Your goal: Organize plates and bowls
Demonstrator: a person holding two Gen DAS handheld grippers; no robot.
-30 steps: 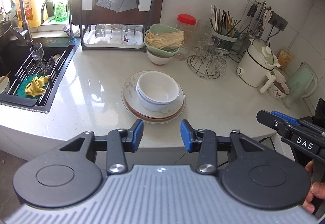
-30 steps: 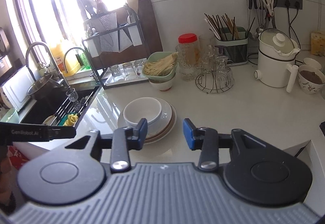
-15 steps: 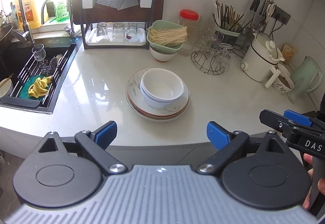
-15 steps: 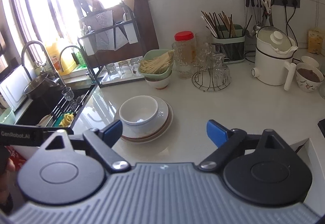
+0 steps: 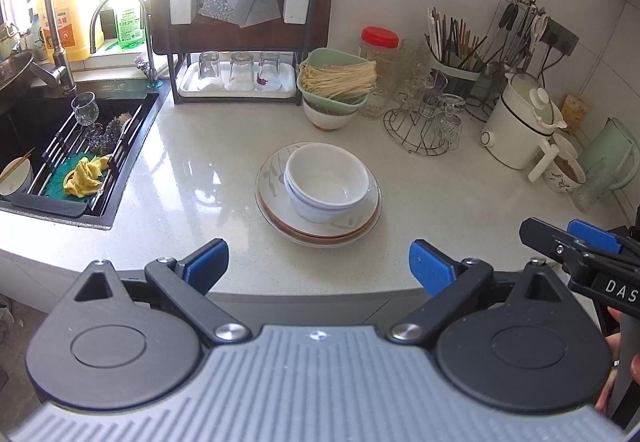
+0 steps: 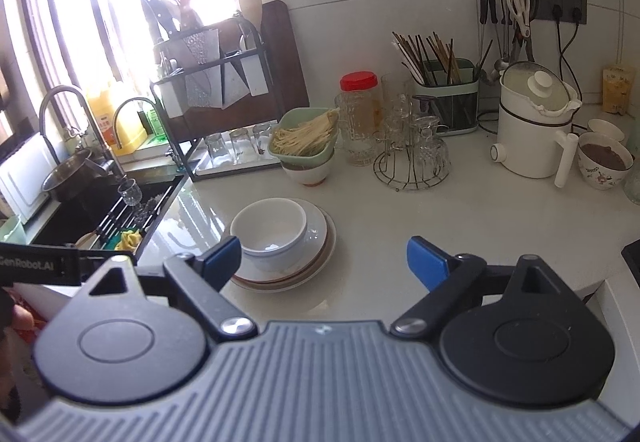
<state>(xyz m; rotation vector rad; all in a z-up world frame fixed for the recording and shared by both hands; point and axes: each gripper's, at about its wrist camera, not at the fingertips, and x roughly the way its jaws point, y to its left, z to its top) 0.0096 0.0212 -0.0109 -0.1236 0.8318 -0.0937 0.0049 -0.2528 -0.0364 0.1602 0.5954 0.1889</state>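
Two white bowls [image 5: 327, 179] sit nested on a stack of plates [image 5: 276, 177] in the middle of the white counter; the bowls [image 6: 269, 232] and plates [image 6: 318, 242] also show in the right wrist view. My left gripper [image 5: 318, 268] is open and empty, held back at the counter's front edge, short of the stack. My right gripper [image 6: 322, 260] is open and empty, also near the front edge, with its left finger just in front of the stack. The right gripper shows at the right edge of the left wrist view [image 5: 576, 242].
A sink [image 5: 48, 145] with a rack, glass and yellow cloth lies at left. At the back stand a black shelf rack with glasses [image 5: 240, 73], a green bowl of noodles [image 5: 336, 81] on a white bowl, a glass stand [image 5: 424, 121], a chopstick holder [image 5: 456, 73] and a white kettle [image 5: 520, 121].
Both grippers have opened wide from nearly shut. Both views have drawn slightly closer to the stack of plates and bowls.
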